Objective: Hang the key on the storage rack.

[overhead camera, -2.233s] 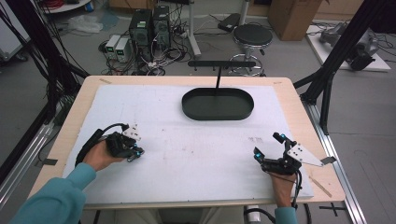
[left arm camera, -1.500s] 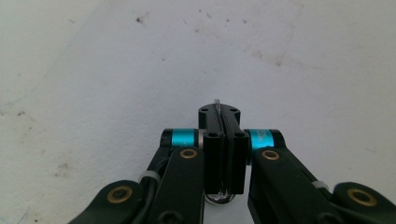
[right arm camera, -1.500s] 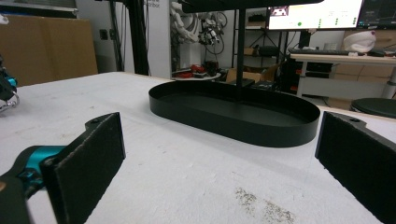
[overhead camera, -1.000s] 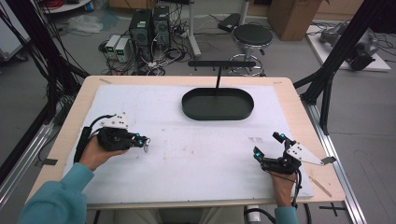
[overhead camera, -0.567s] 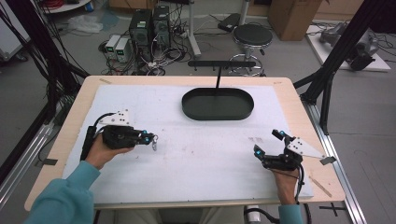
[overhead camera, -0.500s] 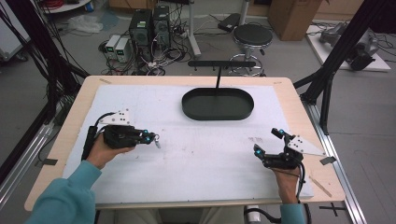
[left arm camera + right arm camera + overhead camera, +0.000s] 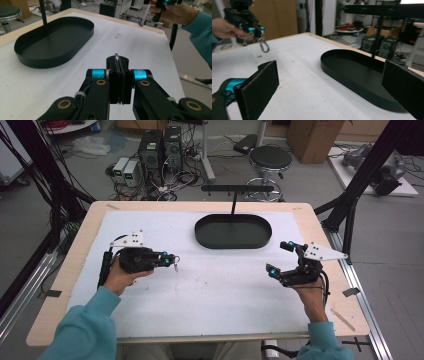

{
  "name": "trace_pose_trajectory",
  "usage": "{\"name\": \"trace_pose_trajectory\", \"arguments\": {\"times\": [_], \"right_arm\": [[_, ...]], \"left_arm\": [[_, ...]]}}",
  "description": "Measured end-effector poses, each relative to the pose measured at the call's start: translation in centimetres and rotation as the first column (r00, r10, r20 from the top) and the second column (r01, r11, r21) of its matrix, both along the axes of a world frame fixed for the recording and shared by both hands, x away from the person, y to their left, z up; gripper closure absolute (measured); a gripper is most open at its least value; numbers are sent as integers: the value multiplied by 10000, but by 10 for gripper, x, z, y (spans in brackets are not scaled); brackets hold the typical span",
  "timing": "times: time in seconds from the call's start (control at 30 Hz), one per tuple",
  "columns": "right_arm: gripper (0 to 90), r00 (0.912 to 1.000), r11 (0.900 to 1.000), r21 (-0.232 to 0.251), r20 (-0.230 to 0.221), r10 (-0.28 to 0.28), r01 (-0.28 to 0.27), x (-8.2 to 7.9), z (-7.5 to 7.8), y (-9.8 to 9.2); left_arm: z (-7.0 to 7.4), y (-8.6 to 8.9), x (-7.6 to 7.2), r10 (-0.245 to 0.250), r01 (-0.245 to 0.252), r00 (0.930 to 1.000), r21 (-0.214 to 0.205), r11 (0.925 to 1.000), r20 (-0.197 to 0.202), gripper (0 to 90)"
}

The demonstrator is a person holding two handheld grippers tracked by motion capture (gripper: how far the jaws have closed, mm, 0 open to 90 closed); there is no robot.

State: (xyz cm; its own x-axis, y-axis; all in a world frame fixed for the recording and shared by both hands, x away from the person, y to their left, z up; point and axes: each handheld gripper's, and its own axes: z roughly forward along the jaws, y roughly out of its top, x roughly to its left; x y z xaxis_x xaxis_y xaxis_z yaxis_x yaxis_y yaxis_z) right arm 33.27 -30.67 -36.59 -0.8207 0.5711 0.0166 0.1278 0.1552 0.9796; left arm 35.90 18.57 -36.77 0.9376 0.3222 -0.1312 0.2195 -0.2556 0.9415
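**Figure: Small metal clip held above the mat, tray ahead**

The table (image 7: 75,270) carries a white mat and a black oval tray (image 7: 233,231) with an upright hanger stand. My right gripper (image 7: 281,257) hovers with jaws spread wide and empty. My left gripper (image 7: 170,261) is clamped on a small metal carabiner clip (image 7: 264,46), which dangles below the tips. I judge it light, rigid and slippery; grip its flat end, leaving the loop free.

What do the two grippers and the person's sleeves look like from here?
Both are black. The left gripper and the right gripper carry cyan rings near the jaws, a grey three-cornered plate on top and a black trailing cable. The sleeves are teal.
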Motion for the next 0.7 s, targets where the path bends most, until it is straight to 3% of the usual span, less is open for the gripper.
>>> {"name": "trace_pose_trajectory", "arguments": {"times": [0.17, 0.33, 0.63, 0.7], "right_arm": [[9, 9968, 9963, -340, -96, 792, -795, 11, 20, 12], [12, 9917, 9911, -381, -167, 1271, -1277, 18, 34, 22], [19, 9707, 9706, -266, -292, 2383, -2391, 32, 51, 43], [19, 9586, 9579, -416, -340, 2828, -2840, 37, 57, 49]], "left_arm": [[15, -10, 2, -264, 277, 9992, -447, 9986, 289, 883], [25, -18, 5, -471, 492, 9979, -495, 9976, 435, 883], [47, -41, 8, -1036, 1092, 9922, -822, 9906, 695, 883], [53, -47, 9, -1172, 1241, 9901, -908, 9881, 771, 883]]}}
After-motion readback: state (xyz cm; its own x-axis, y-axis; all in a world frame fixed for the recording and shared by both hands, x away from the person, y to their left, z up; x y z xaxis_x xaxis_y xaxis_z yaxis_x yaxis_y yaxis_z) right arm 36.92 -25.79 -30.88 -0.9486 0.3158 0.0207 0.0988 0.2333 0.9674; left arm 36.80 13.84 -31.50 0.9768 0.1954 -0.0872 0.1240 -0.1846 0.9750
